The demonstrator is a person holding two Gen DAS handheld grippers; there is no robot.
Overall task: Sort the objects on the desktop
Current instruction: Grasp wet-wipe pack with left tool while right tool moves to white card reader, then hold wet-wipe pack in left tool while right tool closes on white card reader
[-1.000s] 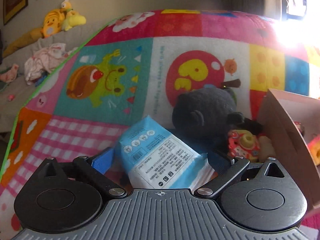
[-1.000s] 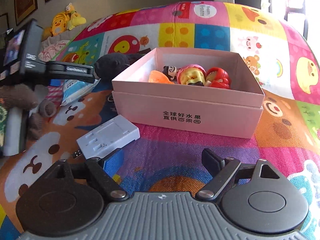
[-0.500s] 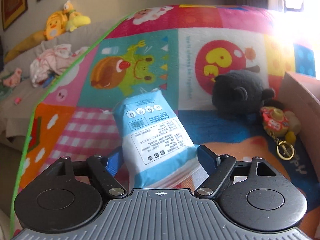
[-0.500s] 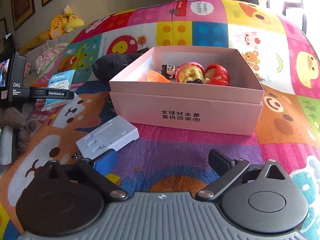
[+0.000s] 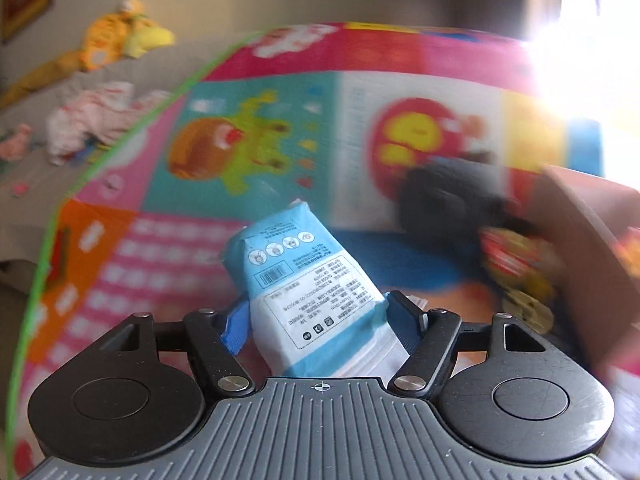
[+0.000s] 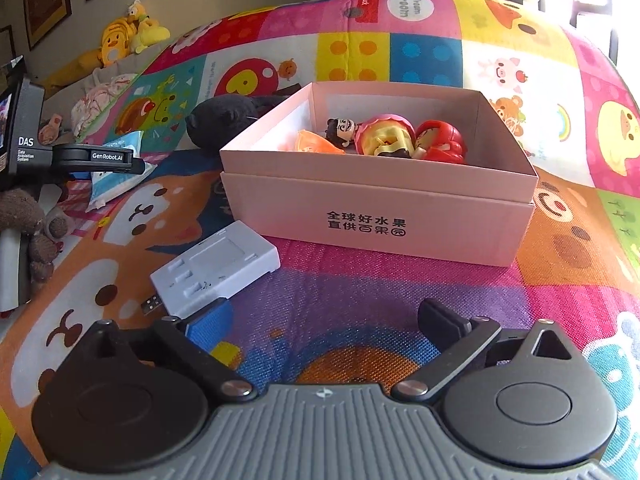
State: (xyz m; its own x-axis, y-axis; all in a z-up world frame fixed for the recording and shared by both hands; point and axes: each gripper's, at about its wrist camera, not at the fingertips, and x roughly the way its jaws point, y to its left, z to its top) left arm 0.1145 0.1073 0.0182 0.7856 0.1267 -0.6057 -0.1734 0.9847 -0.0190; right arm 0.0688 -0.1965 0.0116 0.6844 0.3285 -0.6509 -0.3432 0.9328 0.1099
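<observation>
My left gripper is shut on a blue and white tissue pack and holds it above the play mat. In the right wrist view the same pack shows at the far left, held in the left gripper. My right gripper is open and empty above the mat, just in front of a pink cardboard box that holds several small toy figures. A white flat device with a USB plug lies beside the right gripper's left finger.
A black plush toy lies behind the box's left corner; it also shows blurred in the left wrist view. A toy keychain lies beside the box wall. A brown knitted toy is at the far left. Sofa with plush toys behind.
My left gripper has lifted the tissue pack off the mat and swung it left, then back right toward the box. My right gripper has stayed open and moved little.
</observation>
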